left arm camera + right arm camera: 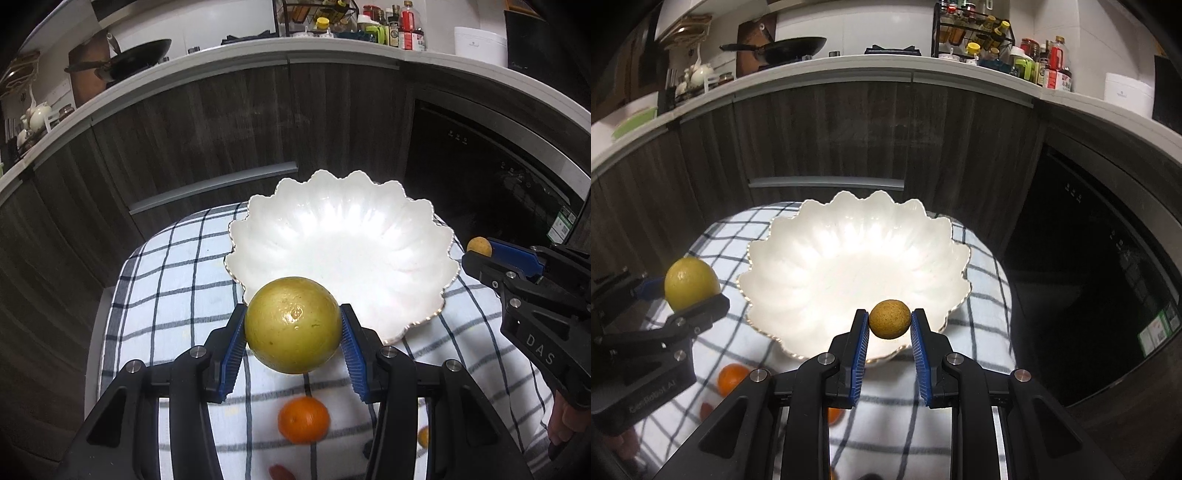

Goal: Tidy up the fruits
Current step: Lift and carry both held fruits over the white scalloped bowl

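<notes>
Both tools tilted bowlward (fruit-laden)

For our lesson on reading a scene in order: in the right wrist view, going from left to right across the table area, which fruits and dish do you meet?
Large yellow-green fruit held in the left tool → orange on the checked cloth → small brown fruit held in the right tool, in front of the white scalloped bowl.

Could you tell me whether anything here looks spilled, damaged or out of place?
Nothing stands out: the white bowl sits upright and empty on the checked cloth, and an orange lies loose on it, not yet sorted.
</notes>
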Demonstrator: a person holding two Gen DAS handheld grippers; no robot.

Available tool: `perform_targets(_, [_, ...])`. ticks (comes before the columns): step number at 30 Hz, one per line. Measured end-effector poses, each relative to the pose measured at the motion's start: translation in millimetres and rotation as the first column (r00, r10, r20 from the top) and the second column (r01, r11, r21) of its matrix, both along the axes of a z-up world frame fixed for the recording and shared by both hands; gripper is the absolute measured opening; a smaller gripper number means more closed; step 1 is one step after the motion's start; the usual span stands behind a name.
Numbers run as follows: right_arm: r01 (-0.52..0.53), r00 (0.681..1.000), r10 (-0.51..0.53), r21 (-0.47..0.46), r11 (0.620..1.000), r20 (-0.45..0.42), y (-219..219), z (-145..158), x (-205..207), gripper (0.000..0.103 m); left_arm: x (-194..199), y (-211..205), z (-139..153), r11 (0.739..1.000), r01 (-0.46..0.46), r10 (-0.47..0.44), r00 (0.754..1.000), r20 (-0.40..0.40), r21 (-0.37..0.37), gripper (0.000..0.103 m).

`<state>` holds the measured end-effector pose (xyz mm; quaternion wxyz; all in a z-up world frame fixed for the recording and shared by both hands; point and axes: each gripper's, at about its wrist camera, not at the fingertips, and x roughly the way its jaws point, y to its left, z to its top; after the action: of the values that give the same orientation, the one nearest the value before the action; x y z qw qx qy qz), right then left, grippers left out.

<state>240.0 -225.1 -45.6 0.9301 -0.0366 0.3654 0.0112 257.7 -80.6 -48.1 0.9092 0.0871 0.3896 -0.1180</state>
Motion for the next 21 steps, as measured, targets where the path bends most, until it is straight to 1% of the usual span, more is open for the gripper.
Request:
perform_targets(2, [0.005, 1.0, -0.005, 0.004, 1.0, -0.012, -1.1, -1.5, 7.3, 0.025, 9.2, 1.5, -2.2, 1.0, -0.003, 0.003, 1.0, -0.016, 0.0, 0.048])
perform_targets(6, [0.017, 1.0, -0.017, 0.013, 1.0, -0.021, -3.6, -3.3, 18.5, 0.025, 21.7, -2.4, -5.9, 1.0, 0.016, -0.015, 1.0, -0.022, 0.024, 0.048])
perform_targets(8, [0.027, 0.999, -0.027, 0.017, 0.999, -0.029, -5.4, -5.4, 24.9, 0.025, 28.2, -3.2, -8.6, 1.0, 0.018, -0.018, 0.999, -0.034, 0.021, 0.048])
perform_targets(11, [0.038, 0.998, -0.038, 0.019, 0.999, -0.045, -8.5, -9.2, 34.2, 0.025, 37.6, -4.9, -13.7, 0.999, 0.024, -0.022, 0.999, -0.039, 0.043, 0.048])
perform_targets(16, [0.057, 0.995, -0.055, 0.028, 0.998, -0.081, -11.2, -13.8, 48.7, 0.025, 51.8, -5.0, -20.9, 0.999, 0.026, -0.023, 0.997, -0.073, 0.037, 0.048])
perform_targets(21, [0.066, 0.993, -0.063, 0.032, 0.997, -0.104, -12.2, -17.2, 58.0, 0.025, 59.7, -7.0, -25.5, 0.998, 0.033, -0.029, 0.996, -0.084, 0.052, 0.048])
